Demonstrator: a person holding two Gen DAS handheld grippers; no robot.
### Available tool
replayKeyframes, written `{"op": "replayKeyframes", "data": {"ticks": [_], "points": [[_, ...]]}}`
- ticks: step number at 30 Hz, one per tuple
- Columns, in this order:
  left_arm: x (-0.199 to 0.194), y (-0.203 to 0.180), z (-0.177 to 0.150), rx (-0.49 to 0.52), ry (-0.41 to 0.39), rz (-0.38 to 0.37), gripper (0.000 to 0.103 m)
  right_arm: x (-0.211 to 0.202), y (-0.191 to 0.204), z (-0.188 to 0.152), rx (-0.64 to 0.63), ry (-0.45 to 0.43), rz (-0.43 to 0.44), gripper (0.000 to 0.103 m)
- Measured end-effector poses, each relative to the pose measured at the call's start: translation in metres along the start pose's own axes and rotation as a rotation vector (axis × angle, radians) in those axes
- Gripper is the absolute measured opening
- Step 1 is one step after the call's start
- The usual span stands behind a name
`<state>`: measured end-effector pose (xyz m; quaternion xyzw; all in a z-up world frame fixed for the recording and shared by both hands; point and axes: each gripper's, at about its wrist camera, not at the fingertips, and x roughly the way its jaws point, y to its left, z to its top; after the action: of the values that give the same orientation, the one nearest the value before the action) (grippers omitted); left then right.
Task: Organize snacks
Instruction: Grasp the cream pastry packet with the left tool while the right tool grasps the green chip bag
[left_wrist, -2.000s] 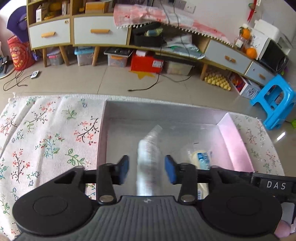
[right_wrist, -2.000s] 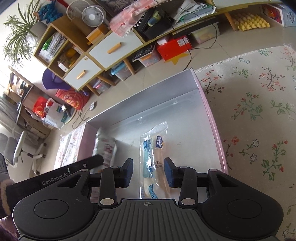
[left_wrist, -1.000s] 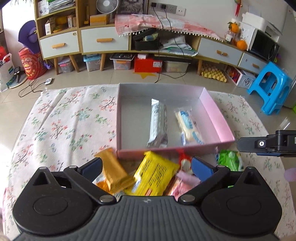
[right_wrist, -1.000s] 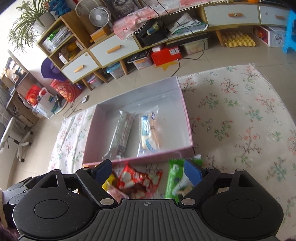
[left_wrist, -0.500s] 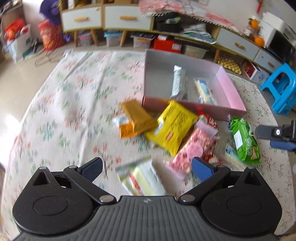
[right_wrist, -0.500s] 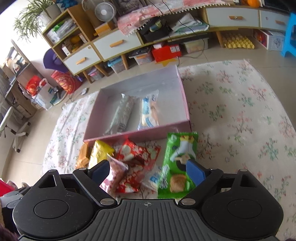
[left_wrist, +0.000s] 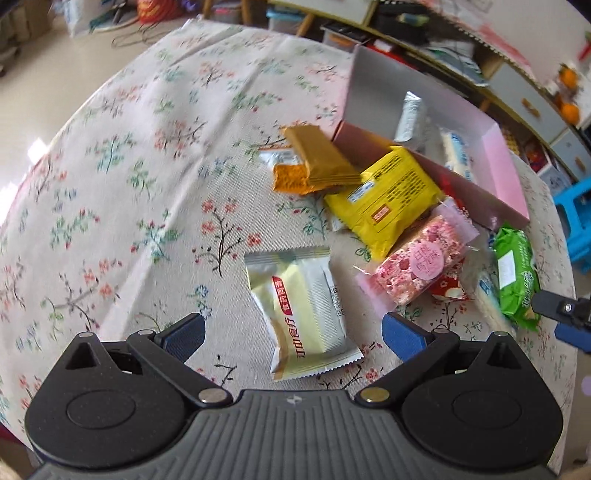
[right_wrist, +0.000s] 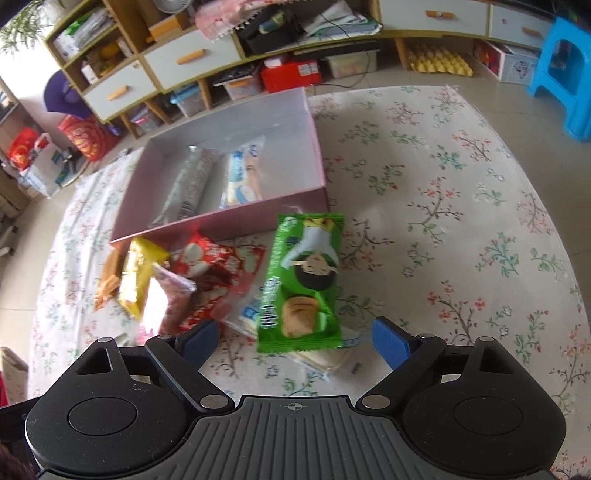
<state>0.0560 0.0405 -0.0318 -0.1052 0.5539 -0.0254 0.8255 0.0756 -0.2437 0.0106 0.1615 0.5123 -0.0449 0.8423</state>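
Note:
A pink box (left_wrist: 506, 162) (right_wrist: 317, 155) on the flowered cloth holds a silver packet (left_wrist: 410, 116) (right_wrist: 192, 184) and a white-and-blue packet (left_wrist: 456, 153) (right_wrist: 243, 173). Loose snacks lie in front of it. My left gripper (left_wrist: 291, 332) is open above a pale yellow packet (left_wrist: 306, 310), which lies between its blue pads untouched. Beyond it are a gold bar (left_wrist: 321, 158), a yellow pack (left_wrist: 388, 195) and a pink packet (left_wrist: 421, 266). My right gripper (right_wrist: 295, 338) is open over the green packet (right_wrist: 303, 280) (left_wrist: 515, 273), beside a red pack (right_wrist: 214, 273).
Low cabinets with drawers (right_wrist: 192, 55), storage bins and a red box (right_wrist: 291, 75) line the far wall. A blue plastic stool (right_wrist: 565, 70) stands on the floor at the right. Bare flowered cloth (right_wrist: 461, 206) stretches to the right of the snacks and to their left (left_wrist: 110, 177).
Both grippers pulled back from the box and sank toward the loose snacks. The left one swung left and rolled until the pale yellow packet lay between its pads; the right one closed in on the green packet.

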Motion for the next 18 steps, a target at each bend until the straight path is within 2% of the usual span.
{"op": "replayKeyframes", "data": {"ticks": [7, 13, 18], "points": [[0.007, -0.007, -0.007, 0.006, -0.008, 0.041, 0.1, 0.012, -0.004, 0.002, 0.01, 0.007, -0.045, 0.091], [0.022, -0.016, -0.01, 0.031, 0.008, 0.075, 0.094, 0.022, -0.003, 0.005, 0.016, 0.018, -0.063, 0.091], [0.023, -0.021, -0.01, 0.067, -0.013, 0.102, 0.091, 0.029, -0.003, 0.009, 0.034, 0.027, -0.068, 0.091]]}}
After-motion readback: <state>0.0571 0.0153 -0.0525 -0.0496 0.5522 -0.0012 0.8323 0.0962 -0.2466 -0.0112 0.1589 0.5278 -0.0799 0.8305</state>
